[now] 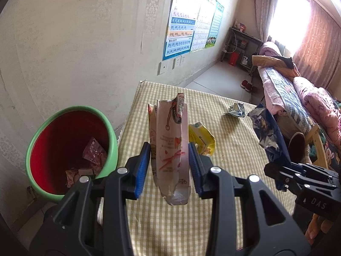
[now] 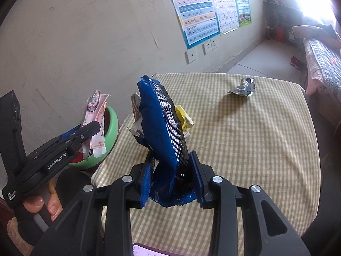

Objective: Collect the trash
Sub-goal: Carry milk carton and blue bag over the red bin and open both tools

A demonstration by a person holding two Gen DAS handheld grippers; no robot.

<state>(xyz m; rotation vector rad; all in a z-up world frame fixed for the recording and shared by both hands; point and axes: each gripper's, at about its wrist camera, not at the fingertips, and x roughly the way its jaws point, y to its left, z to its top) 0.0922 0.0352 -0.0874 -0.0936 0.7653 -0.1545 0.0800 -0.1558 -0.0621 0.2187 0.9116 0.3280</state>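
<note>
My left gripper (image 1: 169, 166) is shut on a pink and white snack wrapper (image 1: 170, 140) and holds it upright above the checked table (image 1: 234, 160); it also shows in the right wrist view (image 2: 94, 125). My right gripper (image 2: 172, 181) is shut on a blue snack bag (image 2: 164, 132), also upright above the table. The green bin with a red inside (image 1: 64, 145) stands on the floor left of the table and holds several wrappers. A yellow wrapper (image 1: 202, 138) and a crumpled silver wrapper (image 1: 235, 109) lie on the table.
The wall runs along the left with posters (image 1: 183, 27) and sockets. A bed with blankets (image 1: 298, 93) stands to the right. A chair back (image 1: 317, 145) is by the table's right edge. Red slippers (image 1: 247, 85) lie on the floor beyond.
</note>
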